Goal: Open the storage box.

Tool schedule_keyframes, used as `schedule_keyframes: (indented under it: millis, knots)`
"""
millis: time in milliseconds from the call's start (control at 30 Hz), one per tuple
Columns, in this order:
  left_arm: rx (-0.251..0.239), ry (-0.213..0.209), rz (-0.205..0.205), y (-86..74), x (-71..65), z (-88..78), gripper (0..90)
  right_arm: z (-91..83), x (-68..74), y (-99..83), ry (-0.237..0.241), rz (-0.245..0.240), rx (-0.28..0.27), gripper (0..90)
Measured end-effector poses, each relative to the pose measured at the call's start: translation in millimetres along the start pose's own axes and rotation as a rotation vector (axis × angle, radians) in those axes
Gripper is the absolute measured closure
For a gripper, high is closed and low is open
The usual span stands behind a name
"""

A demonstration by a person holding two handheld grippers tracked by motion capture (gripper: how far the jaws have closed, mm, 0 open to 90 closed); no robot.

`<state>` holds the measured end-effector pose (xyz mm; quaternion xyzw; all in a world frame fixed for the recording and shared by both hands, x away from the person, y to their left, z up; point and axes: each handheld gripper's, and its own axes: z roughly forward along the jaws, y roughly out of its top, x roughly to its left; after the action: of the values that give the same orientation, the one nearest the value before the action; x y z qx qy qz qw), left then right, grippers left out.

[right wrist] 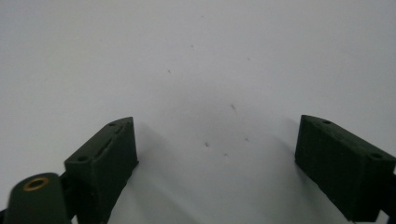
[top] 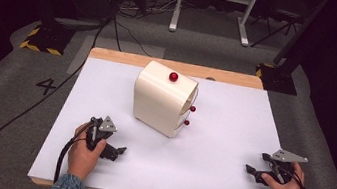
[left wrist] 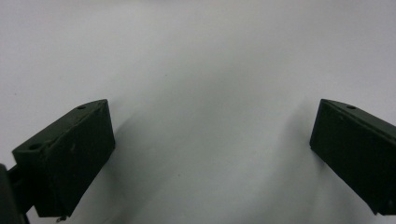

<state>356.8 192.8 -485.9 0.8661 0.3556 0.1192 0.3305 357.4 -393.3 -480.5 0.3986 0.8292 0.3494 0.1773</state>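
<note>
A cream-white small drawer cabinet [top: 163, 99] stands on the white table sheet [top: 219, 147] toward the back middle. One red knob [top: 173, 77] sits on its top and two red knobs [top: 192, 109] on its right face. My left gripper [top: 118, 152] rests on the sheet at the front left, held in a hand, pointing right. My right gripper [top: 249, 170] rests at the front right, pointing left. In the left gripper view the left gripper [left wrist: 212, 140] has its jaws wide apart over bare white sheet. The right gripper [right wrist: 217, 149] likewise stands open with nothing between its jaws.
The table's wooden edge [top: 171, 65] shows at the back. Beyond it lie grey floor, cables [top: 116, 26], a white frame's legs [top: 209, 9] and stands with yellow-black striped bases [top: 43, 40]. White sheet stretches between the two grippers in front of the cabinet.
</note>
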Motion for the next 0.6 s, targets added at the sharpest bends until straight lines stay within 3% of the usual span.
schedule_keyframes:
  millis: [133, 267, 300, 367, 433, 600]
  knots:
    - [0.000, 0.000, 0.000, 0.0, 0.0, 0.0, 0.0, -3.8, 3.6, 2.1, 0.023, 0.010, 0.003, 26.1]
    - [0.000, 0.000, 0.000, 0.0, 0.0, 0.0, 0.0, -10.0, 9.8, 8.8, 0.046, -0.016, -0.026, 29.0]
    - [0.000, 0.000, 0.000, 0.0, 0.0, 0.0, 0.0, -14.0, 15.3, 15.6, 0.048, -0.017, -0.054, 33.5]
    - [-0.001, 0.000, 0.000, -0.1, 0.0, 0.0, 0.0, -15.4, 18.3, 19.4, 0.055, -0.020, -0.065, 33.6]
    - [-0.001, 0.000, 0.000, -0.1, -0.1, 0.0, 0.0, -19.6, 27.9, 32.3, 0.095, -0.046, -0.084, 38.8]
    - [-0.003, -0.001, 0.000, -0.4, -0.1, 0.0, 0.0, -24.8, 39.3, 50.5, 0.144, -0.032, -0.118, 42.5]
